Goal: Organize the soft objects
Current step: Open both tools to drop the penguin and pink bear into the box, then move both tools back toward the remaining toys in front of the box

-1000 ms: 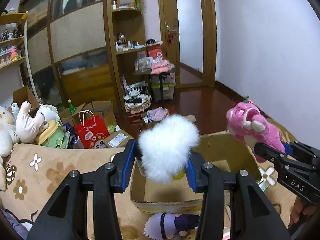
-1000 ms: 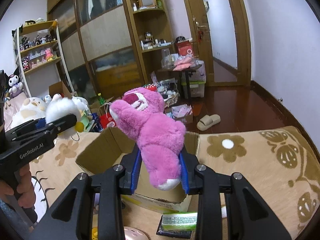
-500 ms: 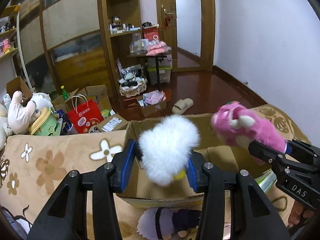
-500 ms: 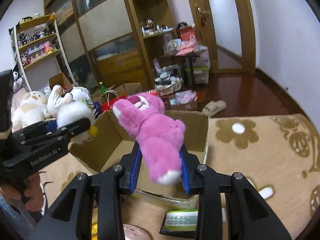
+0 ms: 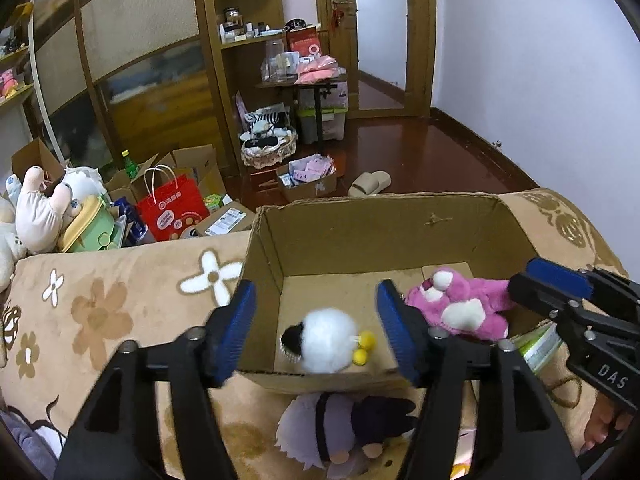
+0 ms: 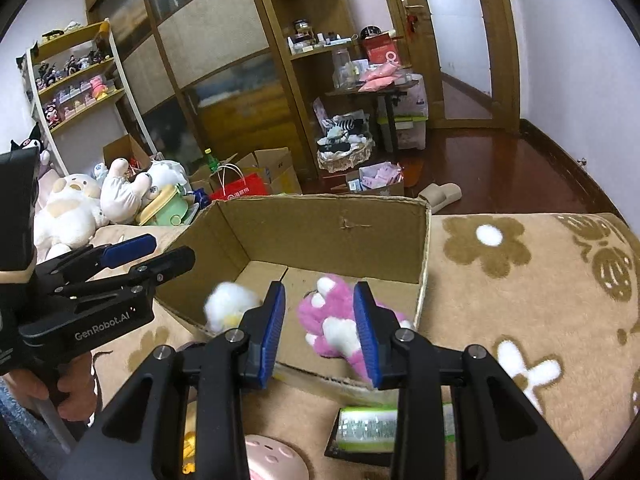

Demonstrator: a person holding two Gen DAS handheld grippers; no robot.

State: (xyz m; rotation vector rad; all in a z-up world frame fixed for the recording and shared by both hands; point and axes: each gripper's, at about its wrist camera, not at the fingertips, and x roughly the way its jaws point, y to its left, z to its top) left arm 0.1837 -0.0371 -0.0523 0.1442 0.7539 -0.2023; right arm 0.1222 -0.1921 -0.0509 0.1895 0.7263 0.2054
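As the left gripper [image 5: 316, 336] had just spread its jaws, the white fluffy toy [image 5: 326, 340] lay loose between them in the cardboard box [image 5: 360, 228], while the right gripper [image 6: 320, 328] barely clasped the pink plush bear [image 6: 332, 320] there.

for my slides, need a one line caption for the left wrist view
Left gripper, jaws just opened, over the white plush in the cardboard box, pink bear alongside.

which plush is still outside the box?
The purple-and-white doll, lying on the blanket against the cardboard box's near wall. The white fluffy toy and pink bear lie inside.
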